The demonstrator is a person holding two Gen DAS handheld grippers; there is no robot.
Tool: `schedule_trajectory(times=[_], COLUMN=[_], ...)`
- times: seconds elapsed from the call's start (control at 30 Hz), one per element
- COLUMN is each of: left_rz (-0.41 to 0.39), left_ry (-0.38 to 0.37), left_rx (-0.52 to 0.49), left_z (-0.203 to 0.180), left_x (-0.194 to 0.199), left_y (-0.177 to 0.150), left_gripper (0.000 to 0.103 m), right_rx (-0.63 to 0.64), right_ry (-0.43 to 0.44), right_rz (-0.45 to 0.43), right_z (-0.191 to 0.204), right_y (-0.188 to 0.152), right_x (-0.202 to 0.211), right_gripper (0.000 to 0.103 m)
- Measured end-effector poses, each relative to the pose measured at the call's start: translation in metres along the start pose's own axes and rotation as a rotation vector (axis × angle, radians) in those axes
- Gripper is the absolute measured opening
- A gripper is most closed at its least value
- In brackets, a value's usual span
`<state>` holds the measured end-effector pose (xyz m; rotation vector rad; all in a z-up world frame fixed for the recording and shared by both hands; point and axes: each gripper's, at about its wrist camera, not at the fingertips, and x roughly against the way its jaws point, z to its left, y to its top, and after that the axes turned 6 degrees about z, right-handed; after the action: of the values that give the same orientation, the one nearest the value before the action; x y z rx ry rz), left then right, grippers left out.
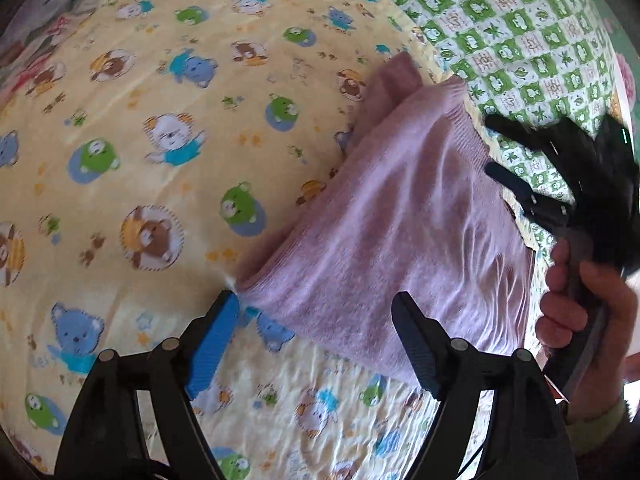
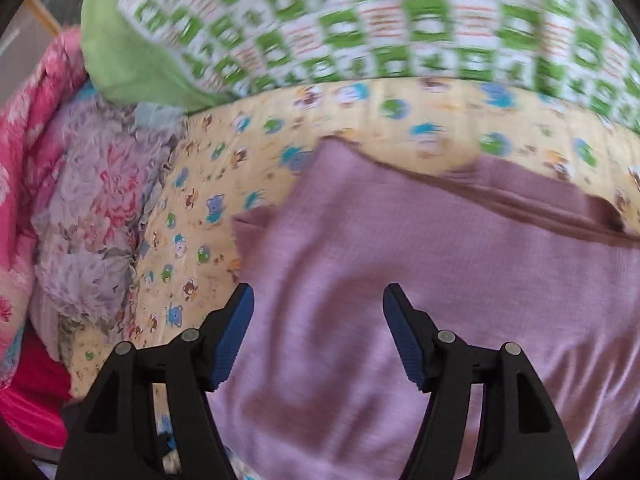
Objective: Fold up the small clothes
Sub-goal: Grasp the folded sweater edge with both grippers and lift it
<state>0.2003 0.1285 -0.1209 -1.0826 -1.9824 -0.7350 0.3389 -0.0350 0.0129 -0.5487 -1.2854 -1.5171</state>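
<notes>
At centre-right of the left wrist view, a pink knit garment (image 1: 400,216) lies flat on a yellow bear-print sheet (image 1: 140,140). It runs from the lower middle of the frame up toward the upper right, where it meets a green checked blanket (image 1: 520,32). It already looks doubled over: layered edges show at its lower left corner and a second flap pokes out at its top end.

Left gripper (image 1: 316,340): jaws wide apart, holding nothing. Its blue-padded finger tip sits just beside the garment's lower left corner; whether it touches, cannot tell. The other finger is over the cloth.

Right gripper (image 2: 318,336): also spread wide, nothing held, hovering over the middle of the pink cloth in the lower half of its own view. That frame is blurred, so likely in motion. From the left wrist view it shows at the right edge, gripped by the person's hand (image 1: 580,308), black fingers out past the garment's right side.

At the left of the right wrist view: pink and lilac floral bedding (image 2: 92,208), bunched, apart from the garment.

Step, as I judge it: between folds, both claws free, lining up for another grasp. Next move probably calls for pinching one edge or corner with each claw, catching all layers, then lifting and laying it across evenly. Risk: grabbing the sheet underneath too.
</notes>
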Motion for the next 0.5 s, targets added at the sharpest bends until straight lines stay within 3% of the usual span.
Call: schedule_trajectory(times=[0.1,0.23,0.33,0.4,0.47,0.5], left_rz=[-0.005,-0.012,-0.024,-0.029,-0.029,-0.025], left_ry=[0.009,0.004,0.006,0.014,0.040,0.044], left_rx=[-0.014,-0.028,-0.042,-0.055,-0.078,-0.088], left_z=[-0.003,-0.008,-0.011,-0.014,-0.020,-0.023], left_x=[-0.006,-0.009,-0.011,-0.012,-0.016,-0.018], left_y=[0.004,0.008,0.008,0.009,0.012,0.013], left_gripper=[0.080,0.081,0.079,0.076,0.064,0.048], right_rx=[-0.008,-0.021,-0.004,-0.026,-0.047,-0.050], right_ry=[-0.035,-0.105,-0.192,-0.206,-0.212,-0.198], right_rz=[0.015,0.081,0.102,0.099,0.094,0.093], right_z=[0.018,0.039,0.040,0.031,0.021,0.017], right_y=[0.013,0.032,0.038,0.038,0.038,0.038], right_x=[-0.019,-0.055,-0.072,-0.074,-0.068,-0.066], right_gripper=[0.071,0.087,0.089,0.079,0.048,0.042])
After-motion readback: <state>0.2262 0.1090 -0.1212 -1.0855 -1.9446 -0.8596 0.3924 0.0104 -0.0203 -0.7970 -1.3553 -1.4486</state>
